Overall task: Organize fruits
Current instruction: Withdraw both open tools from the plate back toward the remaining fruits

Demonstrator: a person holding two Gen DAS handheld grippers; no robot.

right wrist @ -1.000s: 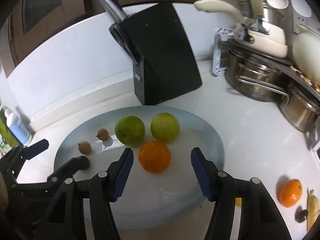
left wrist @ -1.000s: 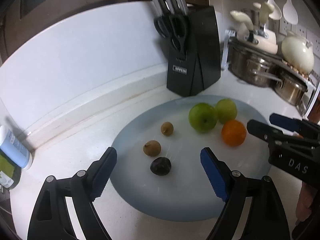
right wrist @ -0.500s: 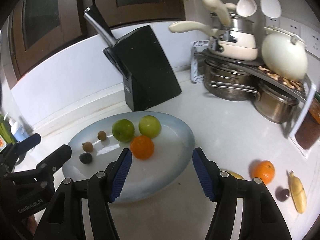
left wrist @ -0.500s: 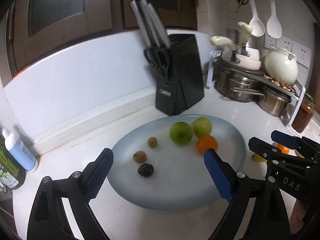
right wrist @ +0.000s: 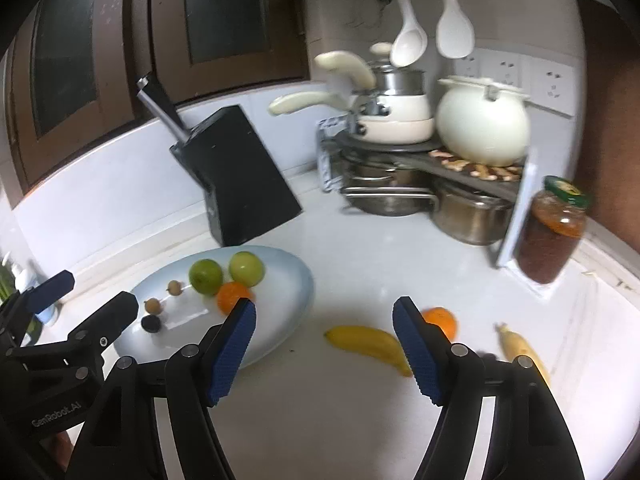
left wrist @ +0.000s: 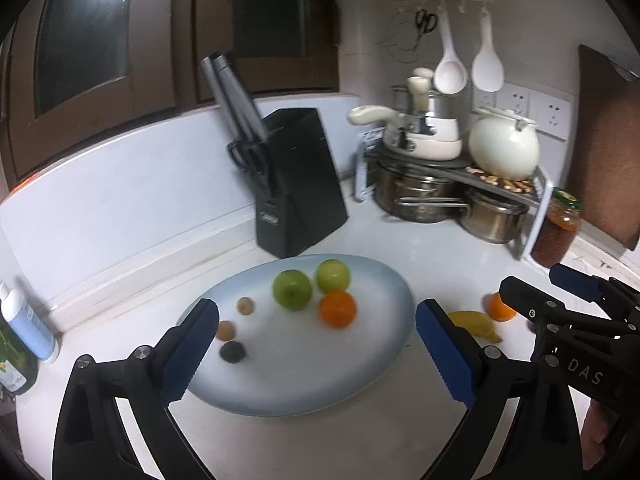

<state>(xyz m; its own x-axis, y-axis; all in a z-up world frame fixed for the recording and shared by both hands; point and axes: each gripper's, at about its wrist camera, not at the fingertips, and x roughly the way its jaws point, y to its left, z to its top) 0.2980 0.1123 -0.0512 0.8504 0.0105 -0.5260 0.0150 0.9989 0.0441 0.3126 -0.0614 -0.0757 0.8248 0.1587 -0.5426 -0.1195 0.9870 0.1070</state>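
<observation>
On the pale blue oval plate (left wrist: 384, 344) lie two green apples (left wrist: 292, 290), an orange (left wrist: 338, 309), two small brown fruits (left wrist: 245, 305) and a dark one (left wrist: 232, 351). Off the plate, on the white desk (right wrist: 360, 420), rest a banana (right wrist: 368, 342), a second orange (right wrist: 442, 320) and another banana (right wrist: 520, 350). A black knife block (left wrist: 296, 184) stands behind the plate. Left gripper (left wrist: 316, 354) and right gripper (right wrist: 324, 352) have just been opening; their fingers stand wide and empty.
</observation>
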